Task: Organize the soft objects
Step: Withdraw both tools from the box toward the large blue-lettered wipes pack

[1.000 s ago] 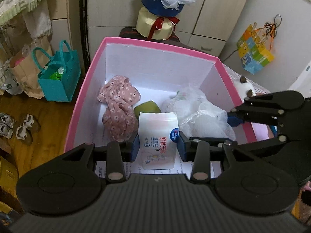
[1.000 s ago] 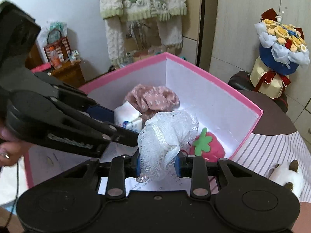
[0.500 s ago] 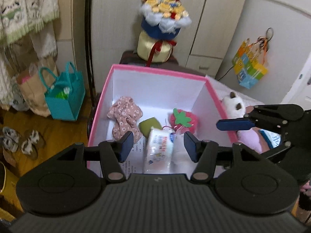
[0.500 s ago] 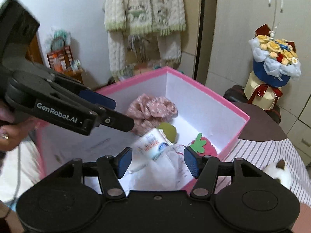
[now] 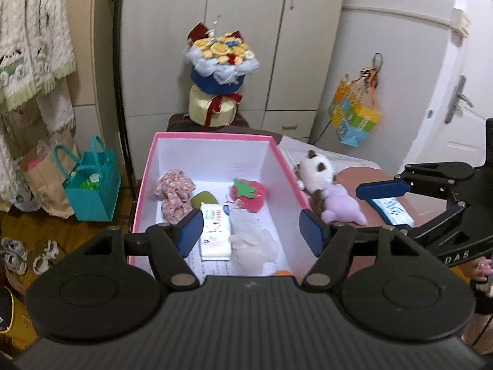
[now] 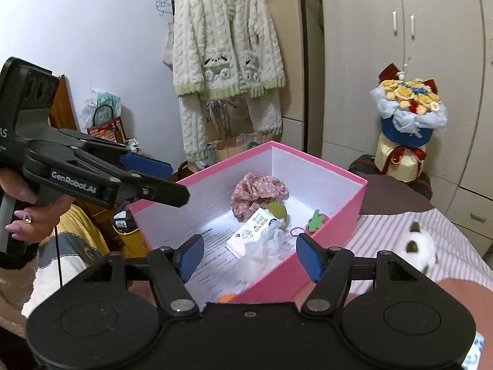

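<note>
A pink box with white inside holds a floral cloth, a green pad, a strawberry plush, a tissue pack and a white mesh sponge. My left gripper hangs above the box's near end, jaws opening, nothing between the pads. My right gripper hovers over the near rim, jaws also opening and empty. The tissue pack and sponge lie loose below. Each gripper shows in the other's view: right, left.
A white-brown cat plush and a purple plush lie on the striped bed right of the box. A bouquet stands behind it. A teal bag and shoes are on the floor at left. A hand holds the left gripper.
The left gripper let go of the tissue pack and the right let go of the mesh sponge; both now lie in the box. Both grippers opened and drew back and up.
</note>
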`<state>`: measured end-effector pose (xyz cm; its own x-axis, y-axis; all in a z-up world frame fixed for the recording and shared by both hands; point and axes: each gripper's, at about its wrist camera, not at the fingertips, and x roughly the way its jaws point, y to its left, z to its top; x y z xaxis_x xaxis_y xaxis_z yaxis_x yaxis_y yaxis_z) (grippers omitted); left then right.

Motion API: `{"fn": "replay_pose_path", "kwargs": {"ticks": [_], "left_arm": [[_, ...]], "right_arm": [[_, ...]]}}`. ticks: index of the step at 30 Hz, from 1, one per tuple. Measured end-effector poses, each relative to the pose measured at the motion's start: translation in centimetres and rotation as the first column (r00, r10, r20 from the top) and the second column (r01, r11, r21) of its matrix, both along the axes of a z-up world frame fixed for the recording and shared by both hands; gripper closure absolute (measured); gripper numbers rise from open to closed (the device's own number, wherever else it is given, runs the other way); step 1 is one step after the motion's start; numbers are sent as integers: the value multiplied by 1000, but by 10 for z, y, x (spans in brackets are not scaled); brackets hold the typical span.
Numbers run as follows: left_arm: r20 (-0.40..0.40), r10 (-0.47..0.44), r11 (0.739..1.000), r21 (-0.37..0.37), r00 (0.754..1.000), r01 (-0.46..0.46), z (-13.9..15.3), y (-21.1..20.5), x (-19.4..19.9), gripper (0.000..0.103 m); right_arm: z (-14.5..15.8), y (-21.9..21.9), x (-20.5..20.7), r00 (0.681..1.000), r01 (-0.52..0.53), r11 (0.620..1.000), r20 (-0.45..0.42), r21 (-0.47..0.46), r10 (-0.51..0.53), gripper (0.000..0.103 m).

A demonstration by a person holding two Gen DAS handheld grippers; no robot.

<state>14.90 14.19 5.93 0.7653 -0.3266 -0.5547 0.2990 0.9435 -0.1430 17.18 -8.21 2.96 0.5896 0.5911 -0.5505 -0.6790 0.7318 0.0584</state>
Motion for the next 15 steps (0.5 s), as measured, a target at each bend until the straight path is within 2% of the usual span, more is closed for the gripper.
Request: {"fn": "replay_pose_path", "kwargs": {"ticks": [11, 15], "left_arm": [[49, -119, 993, 4, 992, 119, 19, -28, -58, 23], [51, -144, 990, 6, 988, 144, 22, -42, -73, 18]], "right_arm": [[18, -40, -60, 998, 21, 999, 63, 29, -23, 30], [21, -47, -78, 996, 7, 1000, 91, 9, -8, 23]]}}
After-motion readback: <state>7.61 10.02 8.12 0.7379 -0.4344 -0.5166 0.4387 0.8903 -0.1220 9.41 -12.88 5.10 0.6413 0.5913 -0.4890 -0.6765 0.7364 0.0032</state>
